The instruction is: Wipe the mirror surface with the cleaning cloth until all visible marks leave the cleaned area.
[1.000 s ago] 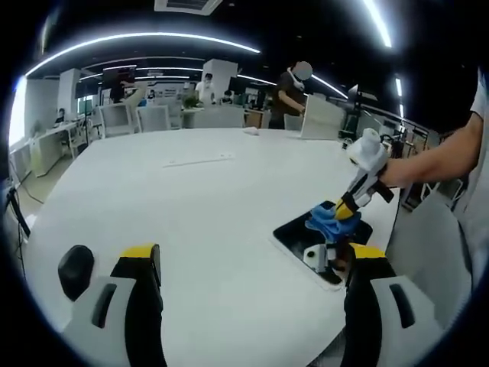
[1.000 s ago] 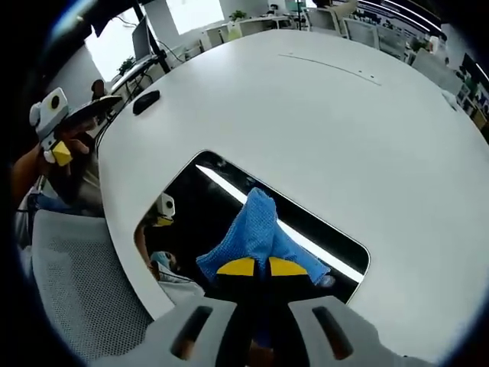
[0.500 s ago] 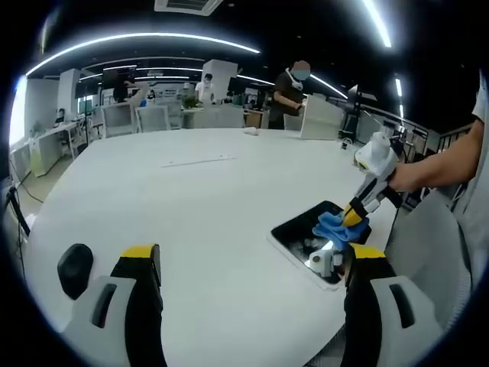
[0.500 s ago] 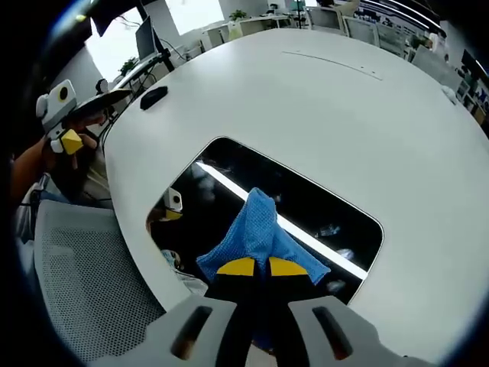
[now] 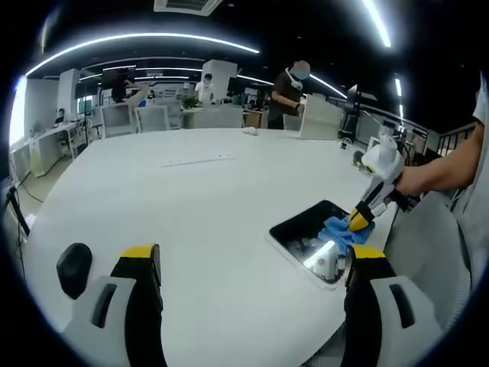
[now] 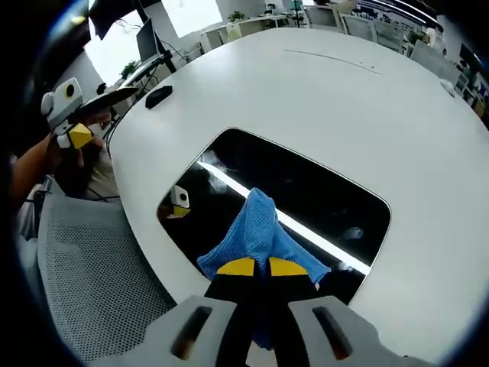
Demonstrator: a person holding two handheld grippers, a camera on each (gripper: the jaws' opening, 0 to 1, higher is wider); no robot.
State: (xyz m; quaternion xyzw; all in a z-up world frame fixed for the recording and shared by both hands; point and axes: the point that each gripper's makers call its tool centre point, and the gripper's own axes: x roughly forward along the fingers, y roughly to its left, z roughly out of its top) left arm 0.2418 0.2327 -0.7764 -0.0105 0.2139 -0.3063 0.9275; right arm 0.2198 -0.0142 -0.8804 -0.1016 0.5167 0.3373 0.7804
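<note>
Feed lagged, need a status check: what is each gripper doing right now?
Left gripper: open, holding nothing, over the white table.
Right gripper: closed on the blue cloth, on the mirror.

Right gripper [image 6: 254, 267] clamped on the blue cleaning cloth [image 6: 256, 233], jaws together, pointing down at the mirror [image 6: 306, 199], a bare forearm [image 5: 447, 164] behind it. Left gripper [image 5: 248, 256] held low and level, jaws spread wide, gripping nothing.

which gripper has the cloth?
The right gripper, jaws shut on the blue cloth over the mirror. The left gripper hangs open above the white table, holding nothing.
</note>
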